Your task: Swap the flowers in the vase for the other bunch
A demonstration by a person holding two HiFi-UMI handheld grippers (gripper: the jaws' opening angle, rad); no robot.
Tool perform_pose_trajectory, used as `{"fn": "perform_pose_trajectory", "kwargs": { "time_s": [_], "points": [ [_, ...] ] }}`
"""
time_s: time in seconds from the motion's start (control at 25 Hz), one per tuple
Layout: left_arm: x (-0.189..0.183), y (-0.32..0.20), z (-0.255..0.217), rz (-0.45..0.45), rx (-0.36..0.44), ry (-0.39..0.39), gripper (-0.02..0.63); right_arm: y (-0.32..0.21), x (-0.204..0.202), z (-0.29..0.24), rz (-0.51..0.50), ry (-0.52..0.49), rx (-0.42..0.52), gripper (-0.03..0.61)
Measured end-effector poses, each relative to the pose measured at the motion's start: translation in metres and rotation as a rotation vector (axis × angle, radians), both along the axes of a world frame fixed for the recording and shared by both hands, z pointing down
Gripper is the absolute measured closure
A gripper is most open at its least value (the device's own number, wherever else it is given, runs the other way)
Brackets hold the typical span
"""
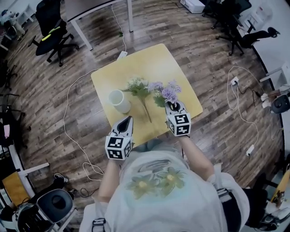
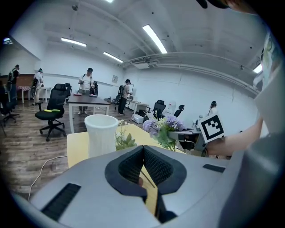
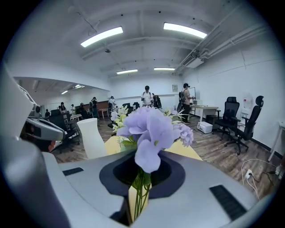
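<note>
An empty white vase point(image 1: 120, 100) stands upright on the yellow table point(image 1: 154, 59). Beside it lies a white-and-green flower bunch point(image 1: 137, 87), its stem pointing toward the near edge. My right gripper point(image 1: 174, 107) is shut on the stems of a purple flower bunch point(image 1: 166, 92), held just right of the lying bunch. In the right gripper view the purple blooms point(image 3: 149, 129) rise straight out of the jaws, with the vase point(image 3: 92, 136) behind at the left. My left gripper point(image 1: 128, 118) hovers near the table's front edge, shut and empty, pointing at the vase point(image 2: 101, 133).
Black office chairs point(image 1: 52, 27) stand at the far left and far right. A grey desk point(image 1: 97, 9) is behind the table. White cables point(image 1: 72, 136) and a power strip point(image 1: 250, 149) lie on the wooden floor. Several people stand far back in the room.
</note>
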State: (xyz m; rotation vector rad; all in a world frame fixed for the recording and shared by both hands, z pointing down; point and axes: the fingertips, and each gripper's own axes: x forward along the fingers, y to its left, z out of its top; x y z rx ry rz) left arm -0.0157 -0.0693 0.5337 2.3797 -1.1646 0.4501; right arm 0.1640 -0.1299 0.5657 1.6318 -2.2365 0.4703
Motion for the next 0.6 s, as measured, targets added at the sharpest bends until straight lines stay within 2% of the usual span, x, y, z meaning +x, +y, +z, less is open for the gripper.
{"fn": "perform_pose_trajectory", "kwargs": {
  "time_s": [0.24,0.6],
  "points": [
    [-0.016,0.005,-0.004,-0.058,0.009,-0.002,0.595,0.005,-0.022,-0.018,-0.054,-0.039,0.039,0.522],
    [-0.055,0.021,-0.005,-0.158,0.022,-0.01,0.595,-0.009,-0.072,-0.092,-0.167,-0.109,0.217,0.522]
  ]
}}
